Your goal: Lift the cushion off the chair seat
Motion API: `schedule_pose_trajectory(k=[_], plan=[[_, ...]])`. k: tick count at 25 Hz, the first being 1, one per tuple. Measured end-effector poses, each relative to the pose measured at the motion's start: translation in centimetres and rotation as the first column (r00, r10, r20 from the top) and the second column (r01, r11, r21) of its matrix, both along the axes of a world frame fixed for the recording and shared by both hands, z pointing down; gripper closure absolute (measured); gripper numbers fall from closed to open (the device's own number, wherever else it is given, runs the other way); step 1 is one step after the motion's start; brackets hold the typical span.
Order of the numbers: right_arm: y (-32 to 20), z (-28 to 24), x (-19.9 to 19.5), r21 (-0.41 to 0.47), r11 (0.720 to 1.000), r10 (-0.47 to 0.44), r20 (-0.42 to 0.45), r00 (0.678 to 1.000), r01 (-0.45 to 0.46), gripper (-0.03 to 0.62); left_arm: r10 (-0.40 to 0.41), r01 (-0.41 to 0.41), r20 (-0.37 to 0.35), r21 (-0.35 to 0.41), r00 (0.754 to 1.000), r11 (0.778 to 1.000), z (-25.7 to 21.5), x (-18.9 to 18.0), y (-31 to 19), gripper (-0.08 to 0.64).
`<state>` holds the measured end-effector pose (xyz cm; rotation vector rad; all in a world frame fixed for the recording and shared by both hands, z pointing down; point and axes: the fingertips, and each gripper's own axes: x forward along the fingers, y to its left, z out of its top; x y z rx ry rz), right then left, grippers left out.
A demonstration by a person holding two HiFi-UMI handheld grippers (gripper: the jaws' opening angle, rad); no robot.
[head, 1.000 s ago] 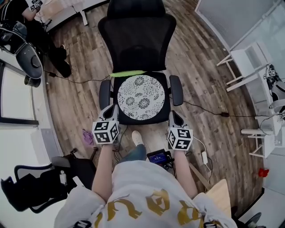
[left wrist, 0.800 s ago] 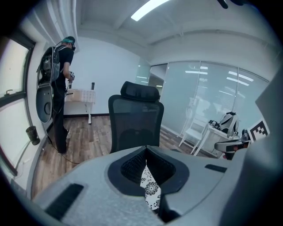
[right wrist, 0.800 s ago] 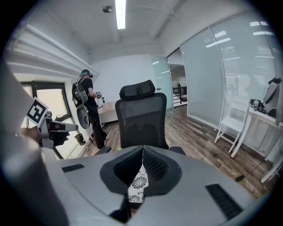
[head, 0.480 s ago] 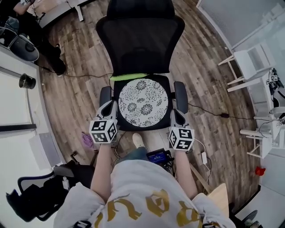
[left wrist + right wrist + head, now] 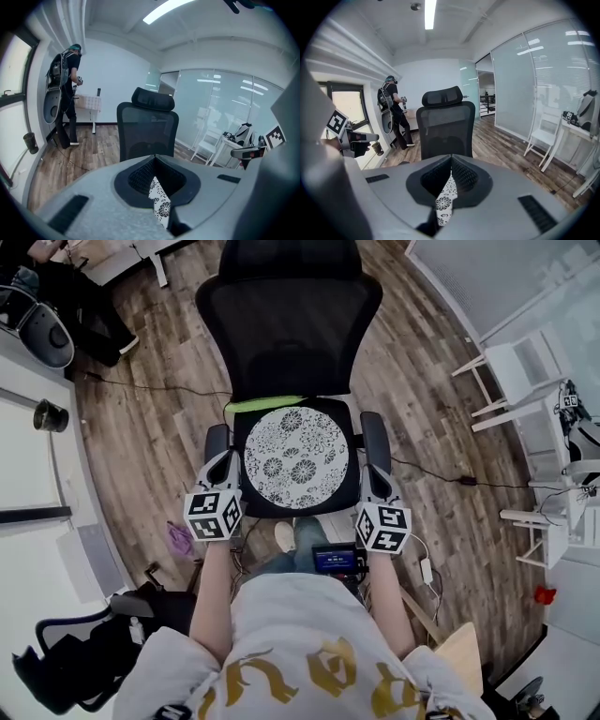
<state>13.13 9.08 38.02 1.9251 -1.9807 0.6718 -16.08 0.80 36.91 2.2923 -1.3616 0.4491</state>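
A round white cushion [image 5: 296,457] with a black flower print lies flat on the seat of a black mesh office chair [image 5: 286,324]. My left gripper [image 5: 228,463] hovers at the cushion's left edge, over the left armrest [image 5: 217,439]. At the cushion's right edge, by the right armrest [image 5: 373,432], is my right gripper [image 5: 373,474]. Both are shut with nothing held. In the left gripper view the jaws [image 5: 154,157] meet at the tips, and a sliver of cushion [image 5: 161,206] shows below them. The right gripper view shows the same: closed tips [image 5: 451,157] over the cushion [image 5: 443,201].
A green strip [image 5: 267,402] lies behind the cushion. A person [image 5: 70,93] stands at a desk at the back left. White folding furniture [image 5: 511,371] stands at the right, glass walls behind it. A cable [image 5: 441,474] crosses the wood floor. Another black chair [image 5: 66,662] sits at the lower left.
Both grippers have moved forward from the seat's front corners to flank the cushion by the armrests. They stayed shut. The cushion has not moved.
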Motion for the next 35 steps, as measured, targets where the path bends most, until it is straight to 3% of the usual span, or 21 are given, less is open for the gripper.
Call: schedule_pose_trajectory(k=[6,14,19,35], plan=[[-0.8,-0.2,-0.2,0.009,1.000,-0.020,0.005,1.000,0.020,0.580,0.003,-0.003,-0.023,0.008,1.000,1.000,-0.9,0.1,-0.5,0.551],[-3.1,0.7,-0.5,0.012,0.998,-0.062,0.029,0.998,0.062,0.580,0.005,-0.005,0.019,-0.003,1.000,1.000,0.0,0.5,-1.8,0.550],[-4.7,0.8,-0.8,0.041,0.994,-0.105,0.073,0.992,0.102,0.580,-0.053,0.053,0.008,-0.015,0.999,0.998,0.9,0.1,-3.0,0.549],[-8.3,6.9,0.2,-0.053,0.990,-0.131,0.004,0.991,0.131,0.578,-0.019,0.032,0.080,-0.164,0.997,0.986,8.8,1.3,-4.5,0.548]])
